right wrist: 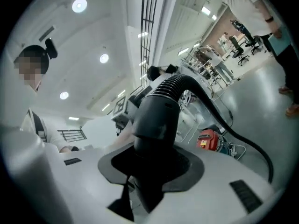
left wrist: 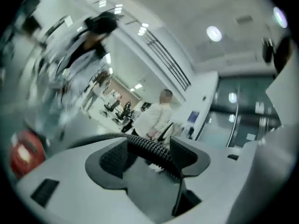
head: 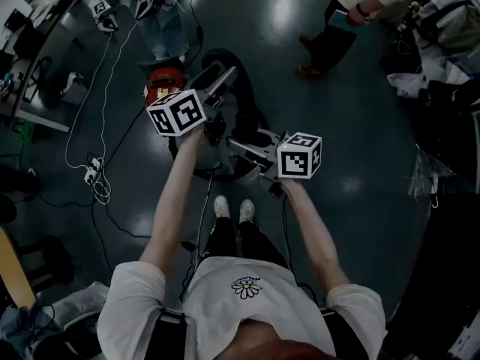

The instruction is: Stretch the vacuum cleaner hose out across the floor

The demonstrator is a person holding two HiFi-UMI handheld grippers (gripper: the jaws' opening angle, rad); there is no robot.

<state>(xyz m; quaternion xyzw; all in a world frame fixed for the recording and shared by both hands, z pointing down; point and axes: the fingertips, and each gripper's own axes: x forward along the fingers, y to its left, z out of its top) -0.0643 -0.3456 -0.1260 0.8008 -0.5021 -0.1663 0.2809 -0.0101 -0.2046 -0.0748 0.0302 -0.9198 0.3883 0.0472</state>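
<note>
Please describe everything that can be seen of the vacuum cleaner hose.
The hose is black, ribbed and flexible, plastic by its look, and ends in a smooth, thick rigid cuff. The right gripper is clamped on that cuff, raised in the air. A ribbed stretch lies slantwise between the open jaws of the left gripper. Below the grippers the hose curves in a loop over the floor near the red vacuum cleaner.

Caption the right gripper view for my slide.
Fingers of the right gripper clamp the black hose cuff; red vacuum cleaner beyond.
</note>
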